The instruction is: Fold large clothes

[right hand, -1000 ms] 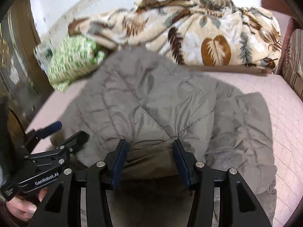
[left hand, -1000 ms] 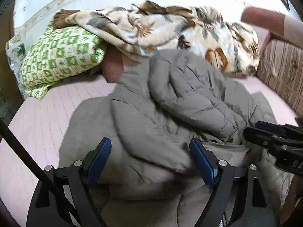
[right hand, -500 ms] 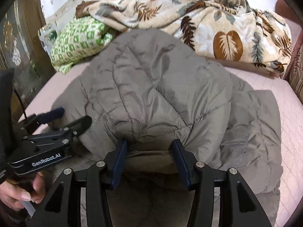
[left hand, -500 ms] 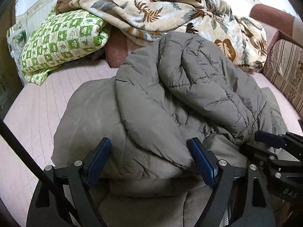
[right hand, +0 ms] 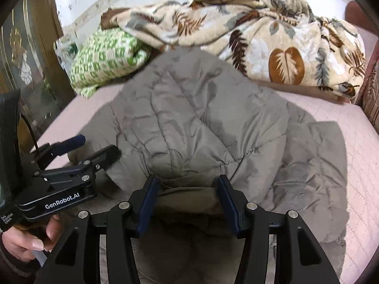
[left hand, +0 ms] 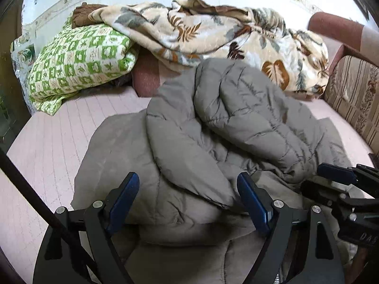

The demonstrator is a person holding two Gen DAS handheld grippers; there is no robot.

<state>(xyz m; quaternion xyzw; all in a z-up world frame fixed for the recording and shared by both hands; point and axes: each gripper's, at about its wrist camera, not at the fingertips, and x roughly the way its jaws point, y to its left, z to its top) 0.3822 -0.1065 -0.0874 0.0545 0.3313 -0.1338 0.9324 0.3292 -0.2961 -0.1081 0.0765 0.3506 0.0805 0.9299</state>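
Note:
A grey puffer jacket point(left hand: 236, 118) lies on the pink bed point(left hand: 59, 142), with one padded part folded over the rest. My left gripper point(left hand: 187, 196) stands wide open over the jacket's near edge. Fabric bulges between its jaws, but the pads do not visibly press on it. In the right wrist view the same jacket point(right hand: 201, 123) fills the middle. My right gripper point(right hand: 187, 196) is shut on a tan fold of the jacket's near hem. My left gripper point(right hand: 94, 145) shows at the left in a person's hand point(right hand: 28, 241). My right gripper point(left hand: 329, 179) shows at the right edge of the left wrist view.
A leaf-print blanket point(left hand: 213, 30) is heaped along the far wall, with a green checked pillow point(left hand: 80, 59) to its left. A striped cushion point(left hand: 353, 94) bounds the bed at the right. A dark wooden cabinet point(right hand: 23, 59) stands at the left.
The folded-over part of the jacket stood higher in both views half a second ago and has sunk back. Both grippers have stayed at the near hem.

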